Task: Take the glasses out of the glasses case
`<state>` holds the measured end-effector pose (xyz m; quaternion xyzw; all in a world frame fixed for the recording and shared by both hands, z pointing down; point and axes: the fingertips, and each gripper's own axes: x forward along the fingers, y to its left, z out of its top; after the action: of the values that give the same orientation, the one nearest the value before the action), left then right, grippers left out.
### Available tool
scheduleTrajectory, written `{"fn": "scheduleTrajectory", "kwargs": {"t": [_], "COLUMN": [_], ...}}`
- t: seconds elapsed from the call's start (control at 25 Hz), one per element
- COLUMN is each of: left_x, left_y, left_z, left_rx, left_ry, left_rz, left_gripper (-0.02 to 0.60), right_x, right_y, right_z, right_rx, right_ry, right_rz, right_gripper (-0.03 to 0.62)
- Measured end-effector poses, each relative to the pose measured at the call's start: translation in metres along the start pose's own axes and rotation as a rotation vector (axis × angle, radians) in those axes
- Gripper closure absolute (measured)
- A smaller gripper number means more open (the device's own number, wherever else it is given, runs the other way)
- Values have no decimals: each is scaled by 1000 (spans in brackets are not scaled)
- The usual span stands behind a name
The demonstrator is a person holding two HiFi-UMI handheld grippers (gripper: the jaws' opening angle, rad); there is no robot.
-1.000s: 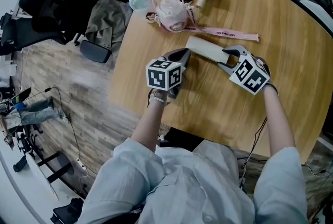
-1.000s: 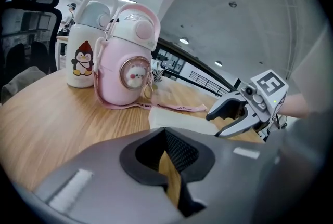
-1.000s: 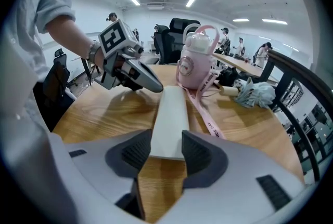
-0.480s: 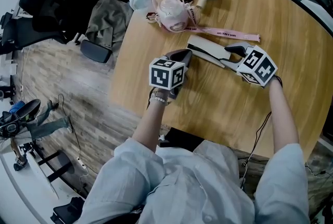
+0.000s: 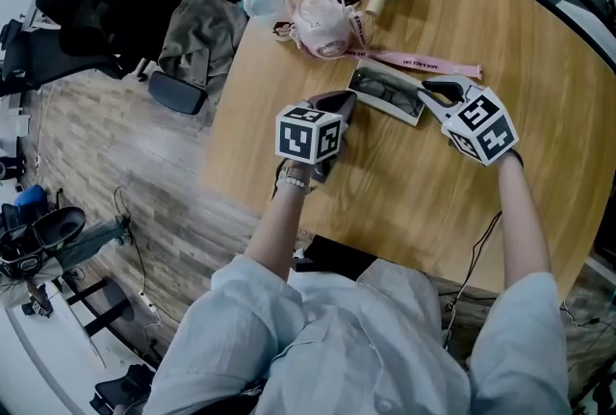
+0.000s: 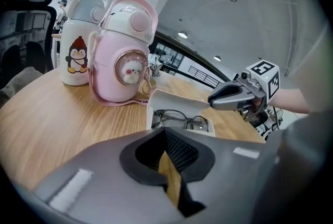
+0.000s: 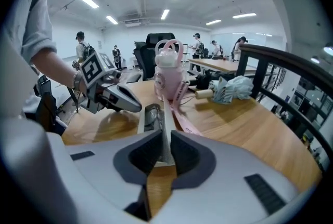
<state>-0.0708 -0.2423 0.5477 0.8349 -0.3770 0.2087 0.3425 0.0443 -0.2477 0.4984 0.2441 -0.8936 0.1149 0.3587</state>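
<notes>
Glasses case now open, lid pinched in right hand-held gripper's just-closed jaws; left hand-held gripper closed, empty; glasses partly hidden inside

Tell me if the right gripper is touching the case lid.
Touching. In the right gripper view the right gripper's jaws, which have just been closing, pinch the raised lid between them.

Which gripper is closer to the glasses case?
Right. The right gripper has just been closing its jaws and now pinches the glasses case by its raised lid. The left gripper sits shut just short of its other end.
</notes>
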Motion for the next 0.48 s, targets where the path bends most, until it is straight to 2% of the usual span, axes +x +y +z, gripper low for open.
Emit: {"fn": "scheduleTrajectory", "kwargs": {"t": [0.2,0.32,0.48], "left_x": [0,0,2], "left_y": [-1,0,-3], "left_z": [-1,-1,-2], "left_rx": [4,2,30], "left_ry": [0,0,8], "left_rz": [-14,-21,-21], "left_gripper": [578,578,578], "right_x": [-9,-4,15], "right_y": [-3,12,37], "right_z": [23,33,31], "right_rx": [-42,-123,-239], "right_ry": [-36,-5,88], "right_rz": [-71,-46,8], "right_gripper": [548,546,546]}}
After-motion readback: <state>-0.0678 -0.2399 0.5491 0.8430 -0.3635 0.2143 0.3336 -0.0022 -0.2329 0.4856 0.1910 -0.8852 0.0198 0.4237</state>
